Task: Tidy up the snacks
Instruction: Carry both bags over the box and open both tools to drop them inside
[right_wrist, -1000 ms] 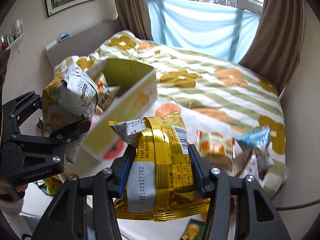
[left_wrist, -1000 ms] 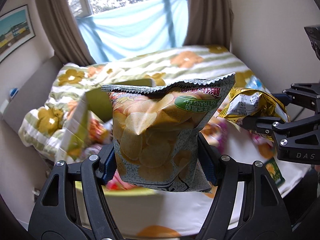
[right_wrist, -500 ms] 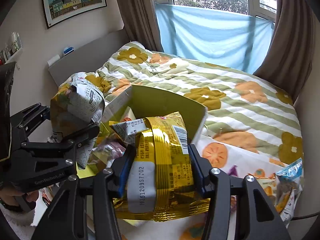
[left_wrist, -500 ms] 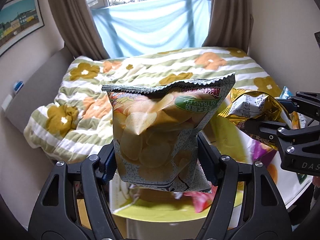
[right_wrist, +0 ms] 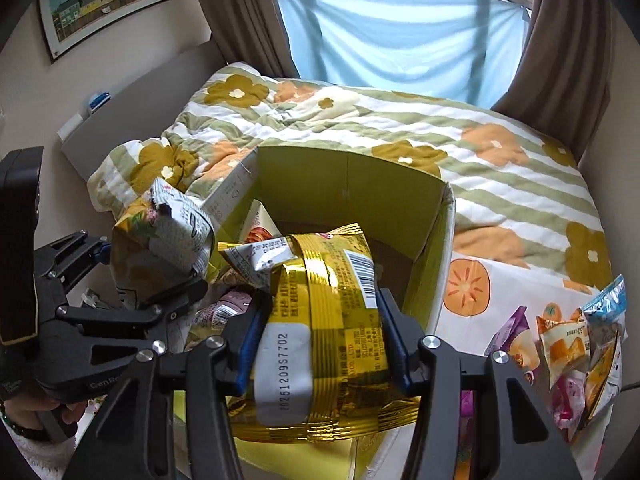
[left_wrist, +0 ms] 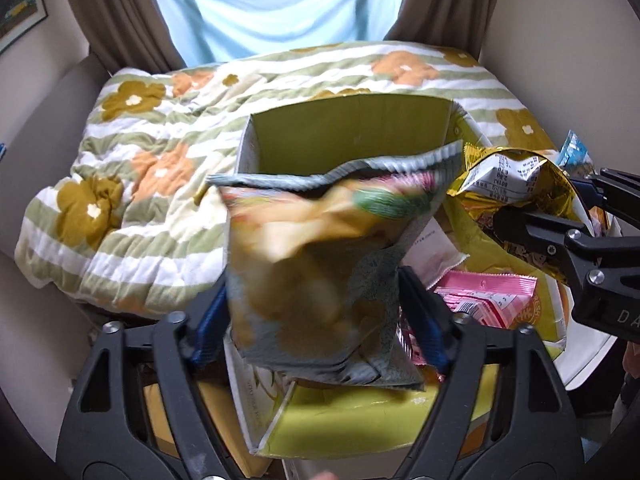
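Note:
My left gripper (left_wrist: 316, 320) is shut on a grey-green chip bag (left_wrist: 316, 264), held above the open yellow-green cardboard box (left_wrist: 348, 136). The bag looks blurred. My right gripper (right_wrist: 320, 340) is shut on a gold snack bag (right_wrist: 324, 344), also held over the box (right_wrist: 352, 188). Each gripper shows in the other view: the right one with the gold bag (left_wrist: 516, 196) at the right, the left one with the chip bag (right_wrist: 160, 248) at the left. Pink snack packets (left_wrist: 484, 304) lie inside the box.
The box stands at the foot of a bed with a flowered striped quilt (right_wrist: 400, 128). Several loose snack packets (right_wrist: 576, 344) lie on a white cloth with orange fruit prints (right_wrist: 468, 288) to the right of the box. Curtains and a window are behind.
Both grippers have moved with their bags over the box, which is now centred below them. The chip bag has tilted and blurs in motion.

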Available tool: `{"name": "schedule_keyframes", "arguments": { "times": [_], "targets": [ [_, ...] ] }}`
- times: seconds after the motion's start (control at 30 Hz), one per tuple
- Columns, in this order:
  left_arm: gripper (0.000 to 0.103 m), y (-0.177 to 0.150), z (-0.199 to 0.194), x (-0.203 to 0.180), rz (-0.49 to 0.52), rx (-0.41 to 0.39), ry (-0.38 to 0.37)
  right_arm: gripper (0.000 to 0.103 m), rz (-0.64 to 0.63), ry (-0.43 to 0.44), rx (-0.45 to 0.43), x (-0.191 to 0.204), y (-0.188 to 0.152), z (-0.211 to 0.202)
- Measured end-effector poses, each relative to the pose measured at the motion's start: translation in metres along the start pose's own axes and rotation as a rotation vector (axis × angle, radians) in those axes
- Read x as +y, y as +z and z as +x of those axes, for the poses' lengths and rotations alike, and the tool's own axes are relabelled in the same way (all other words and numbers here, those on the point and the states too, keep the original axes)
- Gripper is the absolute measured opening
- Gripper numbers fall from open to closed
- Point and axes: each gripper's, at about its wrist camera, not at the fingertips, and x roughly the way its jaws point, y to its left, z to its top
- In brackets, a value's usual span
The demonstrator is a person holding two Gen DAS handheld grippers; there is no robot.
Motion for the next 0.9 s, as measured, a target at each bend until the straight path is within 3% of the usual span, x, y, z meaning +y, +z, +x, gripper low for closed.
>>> {"name": "schedule_keyframes", "arguments": {
  "times": [0.07,0.67,0.73,0.8,0.83,0.9],
  "targets": [
    [0.103,-0.002,0.0,-0.002,0.0,-0.005,0.015,0.048,0.002,0.002,0.008,-0.003,0.0,0.005],
    [0.103,-0.022,-0.032,0.01,-0.121,-0.023,0.052,0.049,-0.022,0.072,0.035,-0.002,0.002,0.021],
    [0.103,-0.025,-0.037,0.01,-0.128,-0.031,0.052,0.054,-0.009,0.092,0.022,-0.003,0.001,0.022],
    [0.103,-0.026,-0.041,0.009,-0.128,-0.04,0.056,0.086,-0.002,0.102,-0.003,-0.005,-0.002,0.018],
    [0.103,-0.028,-0.044,0.009,-0.128,-0.045,0.059,0.091,-0.001,0.107,-0.01,-0.005,-0.002,0.016],
    [0.103,-0.03,-0.046,0.009,-0.127,-0.05,0.06,0.093,0.002,0.105,-0.019,-0.006,-0.006,0.011]
  ]
}}
